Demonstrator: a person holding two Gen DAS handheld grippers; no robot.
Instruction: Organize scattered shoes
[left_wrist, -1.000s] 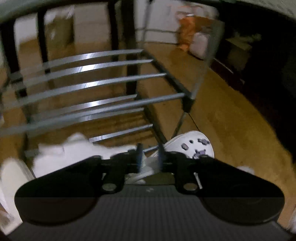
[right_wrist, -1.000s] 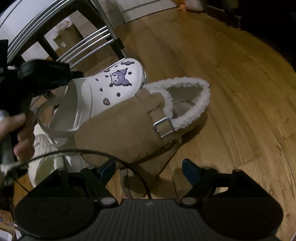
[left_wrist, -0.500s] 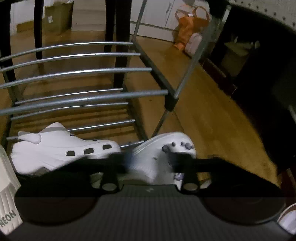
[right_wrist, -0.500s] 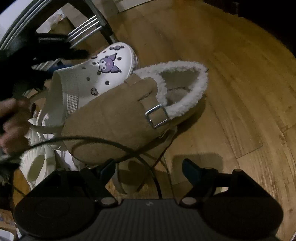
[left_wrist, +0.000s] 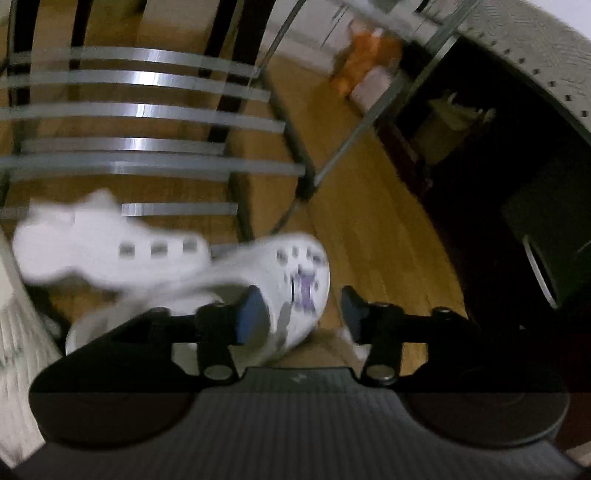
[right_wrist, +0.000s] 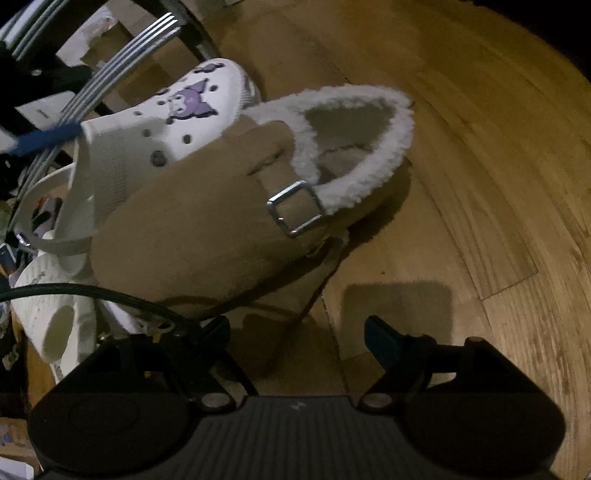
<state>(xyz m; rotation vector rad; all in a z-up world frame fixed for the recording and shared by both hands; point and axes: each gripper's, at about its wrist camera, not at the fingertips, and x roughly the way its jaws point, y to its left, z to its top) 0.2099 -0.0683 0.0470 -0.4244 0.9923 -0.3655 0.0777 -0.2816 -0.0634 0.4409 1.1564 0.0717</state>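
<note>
Because the white clog (left_wrist: 295, 284) leans against the rack (left_wrist: 147, 110), my left gripper (left_wrist: 299, 306) spreads around its toe; my right gripper (right_wrist: 295, 339) waits empty, fingers apart.

glossy, smooth metal on the shoe rack bars (left_wrist: 147, 110). smooth matt white plastic on the charm clog (right_wrist: 192, 110) beside the rack, likewise on the plain white clog (left_wrist: 103, 247). napped tan suede on the slipper (right_wrist: 207, 221), fluffy white fleece lining, shiny metal buckle (right_wrist: 295, 208). satin-finished wood floor (right_wrist: 480, 184) beneath, grain visible. matt ribbed black plastic on the right gripper (right_wrist: 295, 332).
</note>
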